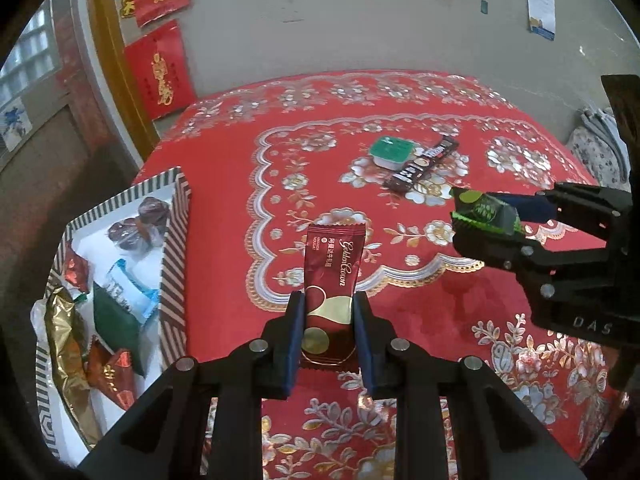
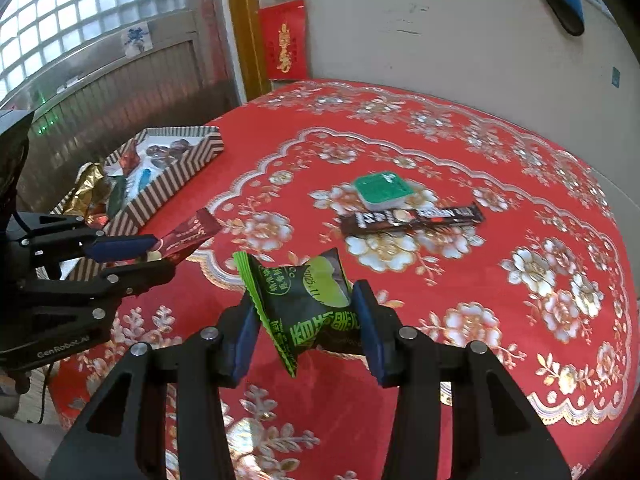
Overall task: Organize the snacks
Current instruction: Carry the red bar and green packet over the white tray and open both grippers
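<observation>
Crinkly foil, light and slippery: your left gripper (image 1: 329,340) pinches the maroon sachet (image 1: 332,280) at lower centre, right gripper (image 2: 308,332) squeezes the green pouch (image 2: 308,308) mid-body.

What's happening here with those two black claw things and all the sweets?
A person is tidying snacks with a hand-held gripper in each hand. The left gripper is clamped on a dark red candy packet, and the right gripper is clamped on a green snack packet; both packets are lifted off the red tablecloth. A striped box at the table's left edge already holds several wrapped sweets. A green-lidded cup and a dark snack bar lie on the cloth.
</observation>
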{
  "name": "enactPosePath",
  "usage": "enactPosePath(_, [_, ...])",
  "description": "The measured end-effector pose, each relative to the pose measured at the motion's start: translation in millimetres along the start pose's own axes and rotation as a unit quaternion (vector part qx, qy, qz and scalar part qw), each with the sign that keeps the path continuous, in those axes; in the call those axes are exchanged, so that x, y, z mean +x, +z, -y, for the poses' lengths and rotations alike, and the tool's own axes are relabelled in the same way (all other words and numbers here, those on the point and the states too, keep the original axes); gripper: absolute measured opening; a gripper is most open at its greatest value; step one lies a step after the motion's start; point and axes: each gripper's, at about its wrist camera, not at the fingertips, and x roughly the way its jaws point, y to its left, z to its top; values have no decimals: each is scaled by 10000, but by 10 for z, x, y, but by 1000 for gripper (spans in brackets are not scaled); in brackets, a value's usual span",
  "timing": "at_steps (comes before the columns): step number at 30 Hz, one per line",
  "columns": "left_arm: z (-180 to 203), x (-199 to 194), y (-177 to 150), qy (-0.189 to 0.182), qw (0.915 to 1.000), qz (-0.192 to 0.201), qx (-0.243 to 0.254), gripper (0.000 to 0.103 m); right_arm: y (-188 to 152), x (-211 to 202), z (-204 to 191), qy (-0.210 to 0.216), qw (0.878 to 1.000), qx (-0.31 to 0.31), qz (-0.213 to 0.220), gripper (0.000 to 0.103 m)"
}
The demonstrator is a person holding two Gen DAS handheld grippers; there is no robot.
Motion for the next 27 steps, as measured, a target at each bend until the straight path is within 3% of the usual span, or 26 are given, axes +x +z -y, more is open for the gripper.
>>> enactPosePath(9, [-265, -192, 38, 140, 9996, 125, -187, 24, 185, 95, -326, 262, 9995, -183, 78, 44])
enactPosePath(15, [-807, -387, 140, 519, 9971, 241, -501, 24, 452, 225, -685, 555, 9973, -452, 164, 44])
enactPosePath(23, [-1663, -136, 79, 820, 9905, -299, -1064, 24, 917, 704, -1319, 991, 9916, -834, 53, 44])
enactPosePath(27, [-1988, 11, -56, 914, 9858, -517, -1311, 24, 1068, 1011, -1573, 1014, 9892, -1051, -125, 44])
